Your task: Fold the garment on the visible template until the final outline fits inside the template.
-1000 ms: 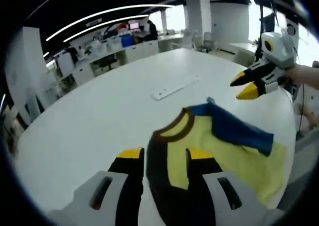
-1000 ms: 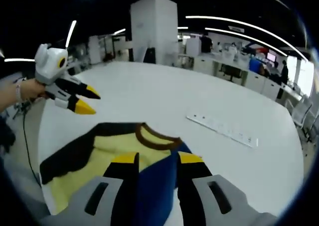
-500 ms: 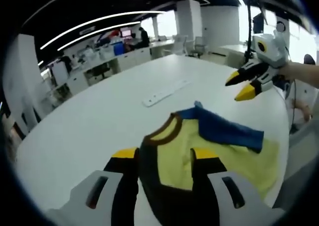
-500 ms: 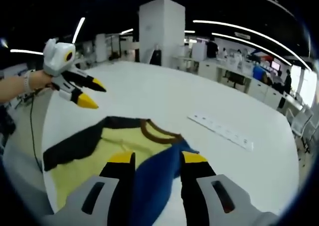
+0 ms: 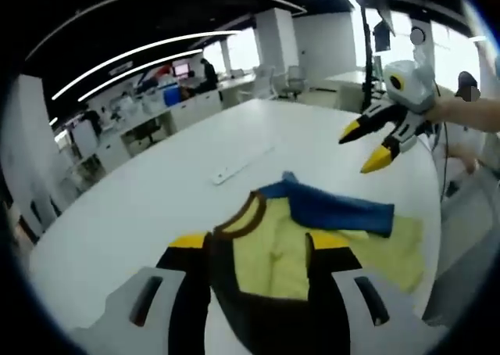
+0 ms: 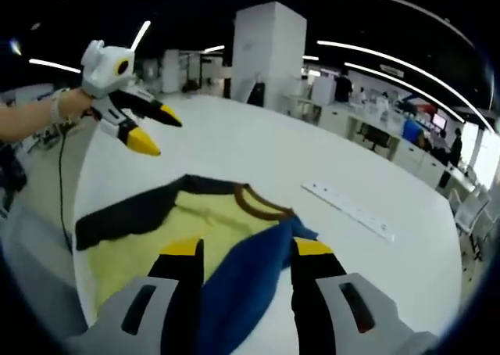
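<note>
A yellow garment [image 5: 387, 252] with a brown collar [image 5: 238, 216] lies flat on the white round table [image 5: 141, 206]. Its blue sleeve [image 5: 328, 206] is folded across the body, and its dark sleeve [image 5: 234, 300] stretches toward my left gripper [image 5: 259, 242], which hovers open above it. My right gripper [image 5: 364, 145] hangs open in the air beyond the garment. In the right gripper view the garment [image 6: 141, 249] shows its dark sleeve [image 6: 125, 214] to the left and its blue sleeve [image 6: 242, 285] between the spread jaws of the right gripper [image 6: 247, 249]. The left gripper [image 6: 148, 128] floats open above the table's far side.
A long white strip [image 5: 242, 163] lies on the table past the collar, also the strip [image 6: 348, 210] in the right gripper view. The garment sits close to the table edge [image 6: 74, 238]. A person's hand [image 6: 39, 116] and a cable [image 6: 61, 183] are beside it. Office desks stand behind.
Both views have drawn back and upward a little, so each gripper sits higher over the garment. The garment itself lies as before, and both grippers stay open.
</note>
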